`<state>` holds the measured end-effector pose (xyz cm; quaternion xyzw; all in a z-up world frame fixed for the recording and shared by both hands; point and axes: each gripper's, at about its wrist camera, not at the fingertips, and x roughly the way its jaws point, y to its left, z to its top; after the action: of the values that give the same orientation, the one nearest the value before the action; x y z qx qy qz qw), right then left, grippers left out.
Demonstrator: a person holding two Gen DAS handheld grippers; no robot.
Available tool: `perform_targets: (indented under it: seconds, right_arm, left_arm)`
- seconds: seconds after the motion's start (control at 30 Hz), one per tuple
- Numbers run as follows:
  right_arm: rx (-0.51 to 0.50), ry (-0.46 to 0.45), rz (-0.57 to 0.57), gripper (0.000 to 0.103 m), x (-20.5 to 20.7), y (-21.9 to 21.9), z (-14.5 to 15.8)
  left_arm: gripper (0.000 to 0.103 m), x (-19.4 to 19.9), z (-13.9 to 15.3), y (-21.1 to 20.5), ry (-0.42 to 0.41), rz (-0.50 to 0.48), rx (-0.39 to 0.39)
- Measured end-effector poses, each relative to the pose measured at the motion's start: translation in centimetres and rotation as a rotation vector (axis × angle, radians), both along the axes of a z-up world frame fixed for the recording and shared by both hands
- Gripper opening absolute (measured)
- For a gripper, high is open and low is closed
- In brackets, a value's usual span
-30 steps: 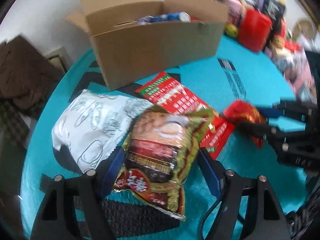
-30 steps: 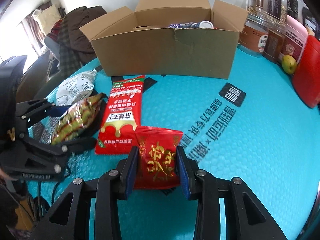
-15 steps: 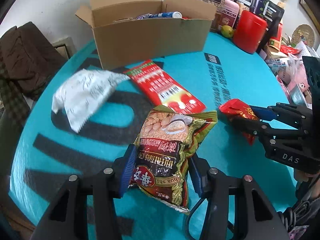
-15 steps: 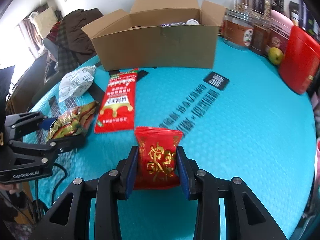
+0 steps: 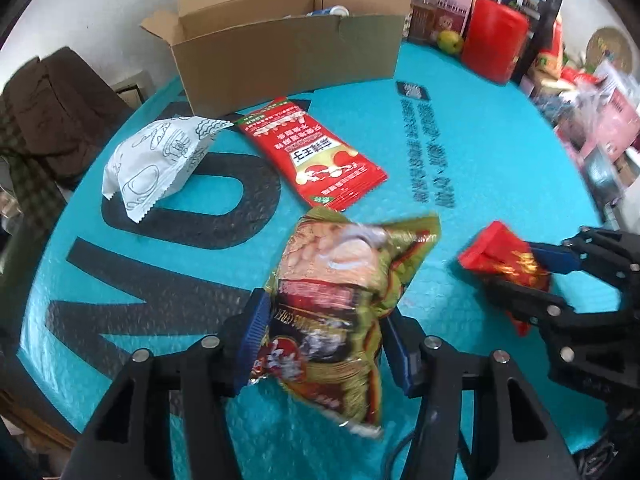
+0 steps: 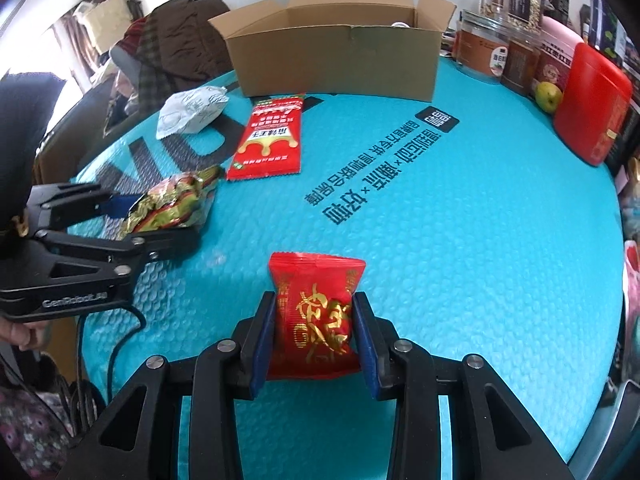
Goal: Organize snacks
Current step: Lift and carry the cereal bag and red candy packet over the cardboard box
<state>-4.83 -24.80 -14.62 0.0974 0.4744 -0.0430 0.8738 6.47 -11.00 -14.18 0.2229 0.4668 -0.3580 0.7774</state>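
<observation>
Lifting both packets higher off the surface (image 6: 460,240) than a second ago. Gripping green packet (image 5: 340,296) in left gripper (image 5: 324,336) jaws, lower centre; gripping red packet (image 6: 316,316) in right gripper (image 6: 314,336) jaws, lower centre. Facing box (image 6: 336,56) at upper centre.

We see our left claw (image 5: 324,344) as matte black plastic arms with triangular cut-outs, round silver screw heads and blue pads lining its fingers (image 5: 254,338). Our right claw (image 6: 314,334) has the same black frame, silver screws and blue pads. At the left of the right wrist view, white "GenRobot.AI" lettering marks the left claw's body, a black cable trails beneath, and bare fingertips show.
</observation>
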Motion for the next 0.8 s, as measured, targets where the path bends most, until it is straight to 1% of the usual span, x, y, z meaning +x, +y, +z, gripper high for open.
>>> perform_targets:
  seconds: [0.03, 0.07, 0.13, 0.2, 0.23, 0.27, 0.3, 0.33, 0.4, 0.47, 0.57, 0.67, 0.8]
  right_arm:
    - [-0.008, 0.005, 0.004, 0.038, 0.1, 0.2, -0.2]
    - [-0.026, 0.000, 0.006, 0.039, 0.1, 0.4, -0.2]
    - [-0.053, 0.001, 0.017, 0.043, 0.3, 0.7, -0.3]
    - [-0.069, 0.001, 0.030, 0.046, 0.4, 1.0, -0.3]
    - [-0.080, 0.001, 0.032, 0.046, 0.5, 1.1, -0.3]
    - [-0.092, 0.000, 0.035, 0.046, 0.5, 1.2, -0.4]
    - [-0.103, -0.003, 0.037, 0.046, 0.5, 1.3, -0.4]
    - [-0.103, -0.005, 0.034, 0.044, 0.6, 1.3, -0.4]
    - [-0.109, -0.010, 0.013, 0.036, 0.6, 1.0, -0.4]
    - [-0.095, -0.014, 0.001, 0.035, 0.6, 0.7, -0.4]
    - [-0.082, -0.018, -0.006, 0.035, 0.4, 0.7, -0.2]
    - [-0.063, -0.033, -0.008, 0.035, 0.2, 0.8, 0.2]
    - [-0.053, -0.064, -0.012, 0.035, -0.3, 1.0, 1.2]
  left_arm:
    - [0.066, 0.1, -0.1, -0.1, -0.008, 0.000, -0.002]
    - [0.074, 0.3, -0.3, -0.3, 0.005, 0.007, -0.005]
    - [0.077, 0.8, -0.4, -0.1, 0.024, 0.019, -0.034]
    - [0.077, 0.6, -0.5, -0.2, 0.008, 0.012, -0.043]
    - [0.075, 0.6, -0.5, -0.1, 0.001, 0.016, -0.054]
    - [0.067, 0.5, -0.5, 0.0, -0.009, 0.017, -0.059]
    - [0.062, 0.4, -0.4, 0.1, -0.017, 0.018, -0.063]
    - [0.055, 0.5, -0.3, 0.2, -0.013, 0.026, -0.068]
    - [0.050, 0.8, -0.1, 0.5, 0.002, 0.041, -0.077]
    - [0.044, 0.9, 0.1, 0.6, 0.019, 0.044, -0.090]
    - [0.043, 0.8, 0.4, 0.9, 0.057, 0.040, -0.122]
    - [0.042, 0.4, 0.6, 1.0, 0.079, 0.035, -0.135]
    - [0.042, -0.2, 1.4, 1.3, 0.073, 0.029, -0.158]
